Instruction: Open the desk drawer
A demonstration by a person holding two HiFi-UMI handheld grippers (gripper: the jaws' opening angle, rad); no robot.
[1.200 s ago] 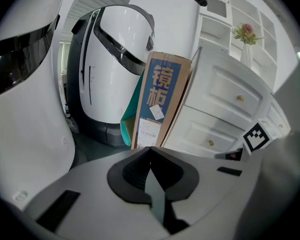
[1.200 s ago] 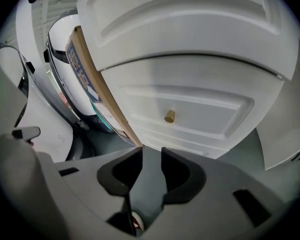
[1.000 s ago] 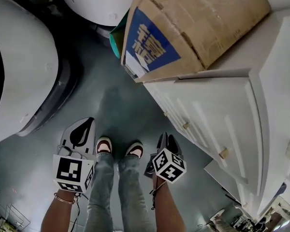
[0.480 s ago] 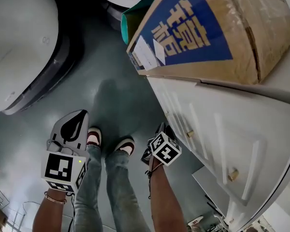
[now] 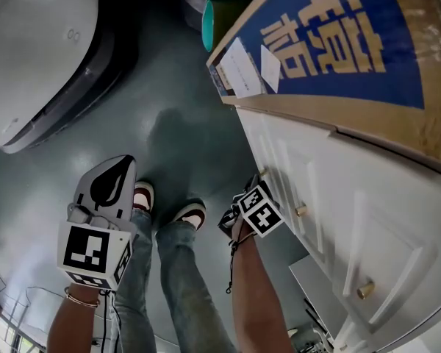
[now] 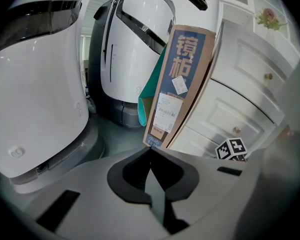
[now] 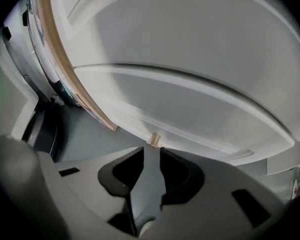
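Grey-green floor (image 5: 178,127) runs under a white worktop (image 5: 397,219) whose front carries a row of drawers with small brass knobs.

The drawer in question (image 7: 205,109) is shut. It fills the right gripper view, and its knob (image 7: 154,139) sits just beyond the tips of the right gripper (image 7: 151,151). That gripper is released: its jaws have just been narrowing a little, yet they stand apart with nothing between them and no contact with the knob. In the head view it points up at the end knob of the row, near the worktop's corner.

The left gripper (image 6: 150,150) is clenched on nothing, tips together, and hangs well apart from the drawers above the person's shoe (image 5: 142,195). A cardboard box (image 5: 338,43) with a blue label lies on the worktop and overhangs its front edge, directly over the drawers. Large white rounded machine housings (image 5: 29,43) stand across the floor.

The knob is small and smooth-looking, so the likeliest failure is a close that comes too early or slightly to one side, leaving the pads to pinch air or skid off it. A pull that is not square to the front could also strip the grip or jam the drawer. Lifting the gripper carelessly might nudge the overhanging box.
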